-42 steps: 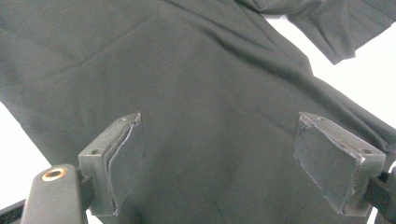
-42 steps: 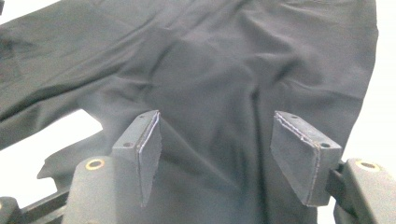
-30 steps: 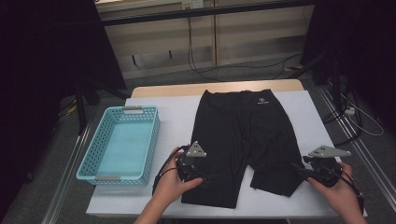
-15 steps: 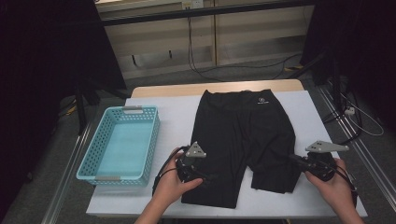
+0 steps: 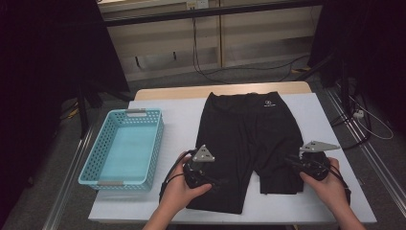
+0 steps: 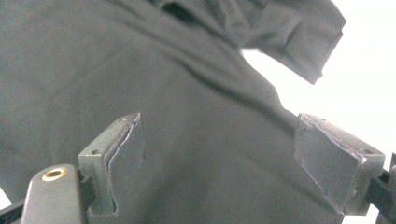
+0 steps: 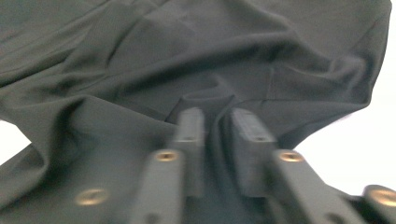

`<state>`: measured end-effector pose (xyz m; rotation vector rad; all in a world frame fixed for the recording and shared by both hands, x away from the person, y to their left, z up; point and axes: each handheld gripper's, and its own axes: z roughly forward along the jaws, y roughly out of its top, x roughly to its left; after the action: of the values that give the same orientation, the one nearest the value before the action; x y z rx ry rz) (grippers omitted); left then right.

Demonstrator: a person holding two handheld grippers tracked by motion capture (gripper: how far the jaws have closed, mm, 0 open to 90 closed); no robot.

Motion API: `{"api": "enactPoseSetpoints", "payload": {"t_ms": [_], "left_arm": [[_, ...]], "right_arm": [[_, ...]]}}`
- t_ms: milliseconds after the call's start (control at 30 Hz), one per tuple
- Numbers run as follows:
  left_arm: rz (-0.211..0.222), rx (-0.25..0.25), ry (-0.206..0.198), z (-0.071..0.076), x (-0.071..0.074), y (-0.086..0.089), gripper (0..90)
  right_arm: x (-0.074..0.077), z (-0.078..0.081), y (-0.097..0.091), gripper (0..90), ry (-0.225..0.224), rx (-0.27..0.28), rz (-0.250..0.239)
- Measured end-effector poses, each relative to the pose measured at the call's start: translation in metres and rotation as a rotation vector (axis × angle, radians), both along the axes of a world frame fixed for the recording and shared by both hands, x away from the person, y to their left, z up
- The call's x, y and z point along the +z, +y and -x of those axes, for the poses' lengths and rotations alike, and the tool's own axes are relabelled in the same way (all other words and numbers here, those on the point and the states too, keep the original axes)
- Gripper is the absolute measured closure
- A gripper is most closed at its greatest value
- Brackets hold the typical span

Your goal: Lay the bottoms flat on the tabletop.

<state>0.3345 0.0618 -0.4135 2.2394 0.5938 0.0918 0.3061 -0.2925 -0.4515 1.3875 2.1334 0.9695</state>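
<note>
High view: black shorts (image 5: 249, 143) lie flat on the white table (image 5: 325, 120), right of the blue basket (image 5: 125, 146); bare table borders both leg hems. Left gripper view: left gripper (image 6: 219, 158), jaws spread wide over the cloth, gripping nothing. Right gripper view: right gripper (image 7: 217, 135), jaws narrow and just opening, a fold of shorts between them.

From above, my table (image 5: 316, 115) is lit evenly while the room around it sinks into darkness. Through my gripper cameras the bare tabletop blows out to white glare, the shorts (image 6: 187, 116) look grainy, and my right jaws smear with blur.
</note>
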Motion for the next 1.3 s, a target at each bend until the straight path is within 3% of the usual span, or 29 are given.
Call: {"api": "enactPoseSetpoints", "payload": {"t_ms": [33, 133, 233, 300, 400, 567, 833, 1067, 1300], "left_arm": [[0.0, 0.0, 0.0, 0.0, 0.0, 0.0, 17.0], [0.018, -0.022, -0.009, 0.002, 0.002, -0.012, 17.1], [0.012, -0.058, -0.017, 0.005, -0.003, -0.032, 17.9], [-0.002, -0.087, -0.021, 0.005, -0.006, -0.041, 18.6], [-0.003, -0.122, -0.01, 0.008, -0.01, -0.051, 24.3], [-0.015, -0.196, -0.047, 0.013, -0.016, -0.07, 29.7], [-0.038, -0.264, -0.059, 0.019, -0.024, -0.102, 40.0], [-0.071, -0.274, -0.068, 0.019, -0.039, -0.117, 45.8], [-0.078, -0.275, -0.065, 0.02, -0.041, -0.12, 51.7]], "right_arm": [[0.0, 0.0, 0.0, 65.5, 0.0, 0.0, 0.0], [0.003, 0.002, 0.001, 46.4, -0.02, -0.033, -0.017], [0.011, 0.007, -0.001, 33.2, -0.062, -0.065, -0.042], [0.013, 0.009, -0.003, 30.1, -0.071, -0.076, -0.043], [0.015, 0.014, -0.007, 28.2, -0.082, -0.086, -0.039], [0.015, 0.022, -0.015, 26.7, -0.085, -0.11, -0.036], [0.013, 0.036, -0.026, 25.3, -0.077, -0.141, -0.032], [0.01, 0.046, -0.036, 25.2, -0.064, -0.164, -0.022], [0.011, 0.052, -0.04, 25.2, -0.067, -0.174, -0.018]]}}
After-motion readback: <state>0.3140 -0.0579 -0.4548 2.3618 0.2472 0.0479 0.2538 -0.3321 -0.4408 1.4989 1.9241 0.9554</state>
